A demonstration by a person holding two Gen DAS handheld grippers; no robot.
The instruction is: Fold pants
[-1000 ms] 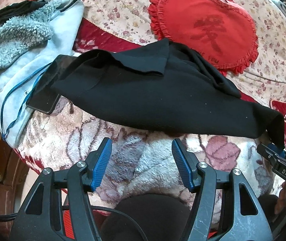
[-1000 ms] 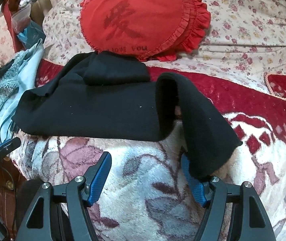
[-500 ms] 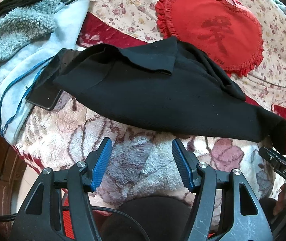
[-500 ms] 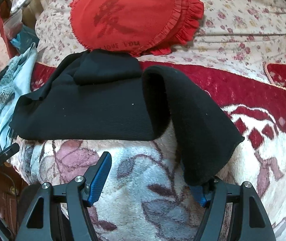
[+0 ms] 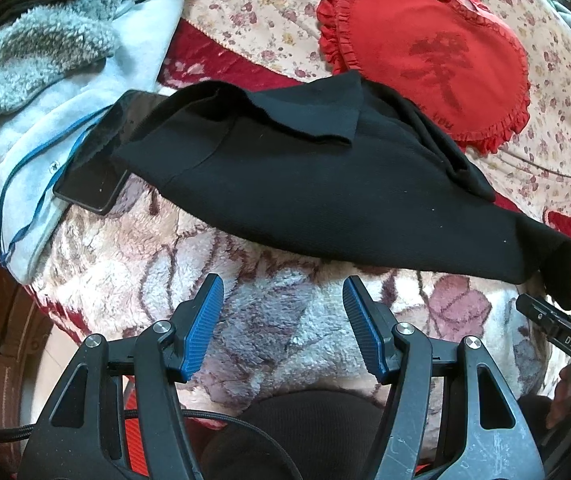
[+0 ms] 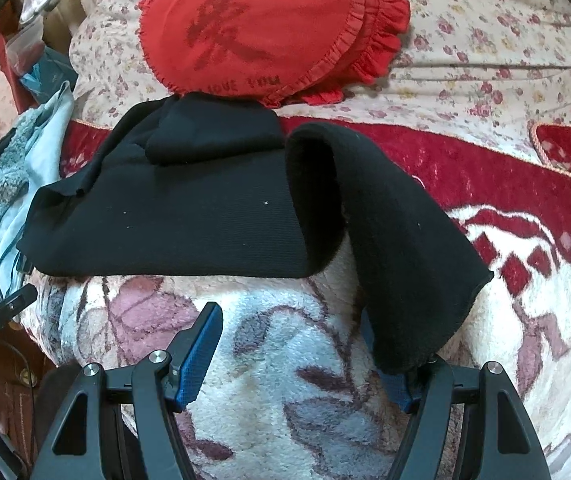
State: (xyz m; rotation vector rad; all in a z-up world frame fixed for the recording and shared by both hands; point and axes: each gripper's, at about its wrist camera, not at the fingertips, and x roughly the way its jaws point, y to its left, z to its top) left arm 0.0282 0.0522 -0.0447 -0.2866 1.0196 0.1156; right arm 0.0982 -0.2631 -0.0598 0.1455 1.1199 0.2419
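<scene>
Both my left gripper (image 5: 283,320) and right gripper (image 6: 289,350) hang spread and empty, the pants (image 6: 189,208) lying just ahead, one leg end draped over my right finger, so pulling away could drag it loose.

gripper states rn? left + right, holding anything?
Left tongs: open, empty, short of the black pants.
Right tongs: open, not gripping; a pants flap drapes over the right-hand finger.
</scene>
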